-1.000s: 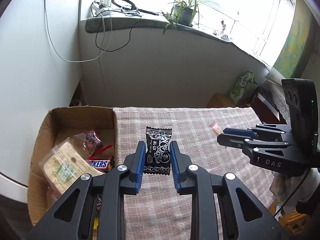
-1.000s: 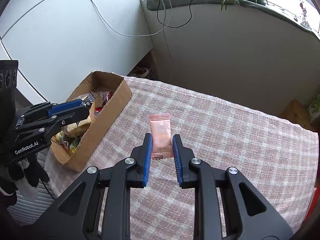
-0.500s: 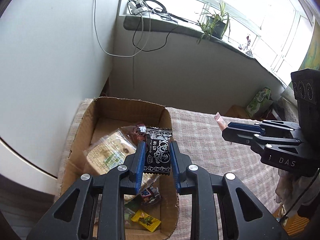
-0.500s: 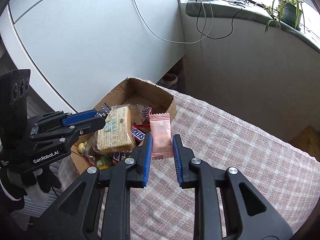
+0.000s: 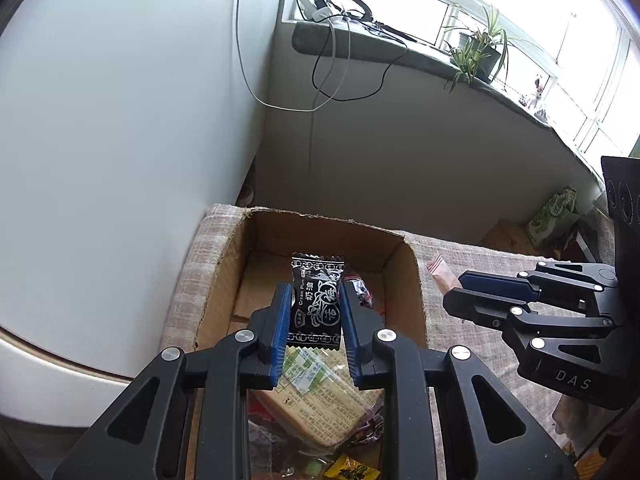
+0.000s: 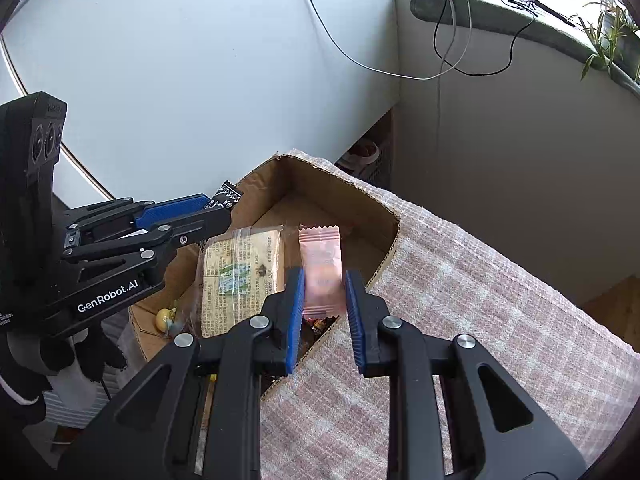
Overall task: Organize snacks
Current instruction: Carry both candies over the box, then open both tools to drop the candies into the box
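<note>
My left claw (image 5: 312,322) pinches the black plum candy (image 5: 317,303), long axis pointing ahead, directly over the cardboard box (image 5: 224,264); my right claw (image 6: 323,312) pinches the pink sachet (image 6: 321,266) above the box's near wall, box below-left.

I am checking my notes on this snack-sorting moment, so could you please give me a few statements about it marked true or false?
1. The left gripper holds a black candy. True.
2. The right gripper is empty. False: it holds a pink packet.
3. The box is empty. False: a cracker pack and other snacks lie in it.
4. The black candy is above the box. True.
5. The box stands on a checked cloth. True.
</note>
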`<state>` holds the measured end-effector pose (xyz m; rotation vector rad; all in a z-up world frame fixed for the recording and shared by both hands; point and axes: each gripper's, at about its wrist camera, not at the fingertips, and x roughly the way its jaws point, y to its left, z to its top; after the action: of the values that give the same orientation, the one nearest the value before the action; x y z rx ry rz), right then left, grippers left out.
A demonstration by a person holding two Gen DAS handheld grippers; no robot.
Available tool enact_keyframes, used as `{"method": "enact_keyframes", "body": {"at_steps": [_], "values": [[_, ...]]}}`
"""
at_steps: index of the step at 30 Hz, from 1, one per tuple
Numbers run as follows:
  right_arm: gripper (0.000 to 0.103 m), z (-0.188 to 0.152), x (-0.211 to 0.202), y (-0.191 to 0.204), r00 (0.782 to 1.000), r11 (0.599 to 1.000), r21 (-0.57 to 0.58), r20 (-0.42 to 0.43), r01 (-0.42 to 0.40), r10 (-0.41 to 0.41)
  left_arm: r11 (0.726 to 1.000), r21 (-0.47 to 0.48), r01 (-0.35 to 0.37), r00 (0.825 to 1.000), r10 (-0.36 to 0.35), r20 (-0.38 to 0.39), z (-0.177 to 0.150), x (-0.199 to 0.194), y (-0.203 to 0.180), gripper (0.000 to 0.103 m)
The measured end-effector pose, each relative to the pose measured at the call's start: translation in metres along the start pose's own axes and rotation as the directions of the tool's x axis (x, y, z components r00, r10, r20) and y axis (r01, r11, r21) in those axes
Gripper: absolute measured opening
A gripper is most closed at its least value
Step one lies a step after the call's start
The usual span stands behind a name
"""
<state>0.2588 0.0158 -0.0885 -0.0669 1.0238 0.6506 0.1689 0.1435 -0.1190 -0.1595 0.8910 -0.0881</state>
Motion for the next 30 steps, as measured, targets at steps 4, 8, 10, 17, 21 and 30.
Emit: {"method": "enact_keyframes", "body": {"at_steps": [4,8,10,17,21,30], "values": [[0.022,0.007,0.013,-0.003,1.000,1.000,0.014,-0.022,0.012,-0.011,1.000,0.012,-0.014,1.000,0.014,-0.009,0.006,0.010,-0.001,0.023],[0.022,0.009,0.024,-0.004,0.999,1.000,0.018,-0.040,0.019,-0.018,0.999,0.023,-0.027,1.000,0.027,-0.015,0.010,0.016,-0.002,0.023],[0.022,0.009,0.028,-0.004,0.998,1.000,0.017,-0.049,0.027,-0.026,0.999,0.027,-0.031,0.999,0.031,-0.018,0.011,0.018,-0.003,0.023],[0.022,0.011,0.033,-0.004,0.998,1.000,0.010,-0.056,0.022,-0.021,0.999,0.015,-0.033,0.999,0.034,-0.038,0.012,0.023,0.003,0.023],[0.022,0.011,0.034,-0.001,0.998,1.000,-0.001,-0.057,0.023,-0.023,0.999,0.006,-0.037,0.999,0.037,-0.037,0.012,0.022,0.007,0.023],[0.052,0.010,0.032,-0.001,0.998,0.999,-0.010,-0.049,0.040,-0.040,0.999,-0.002,-0.047,0.998,0.047,-0.037,0.011,0.019,0.010,0.025]]}}
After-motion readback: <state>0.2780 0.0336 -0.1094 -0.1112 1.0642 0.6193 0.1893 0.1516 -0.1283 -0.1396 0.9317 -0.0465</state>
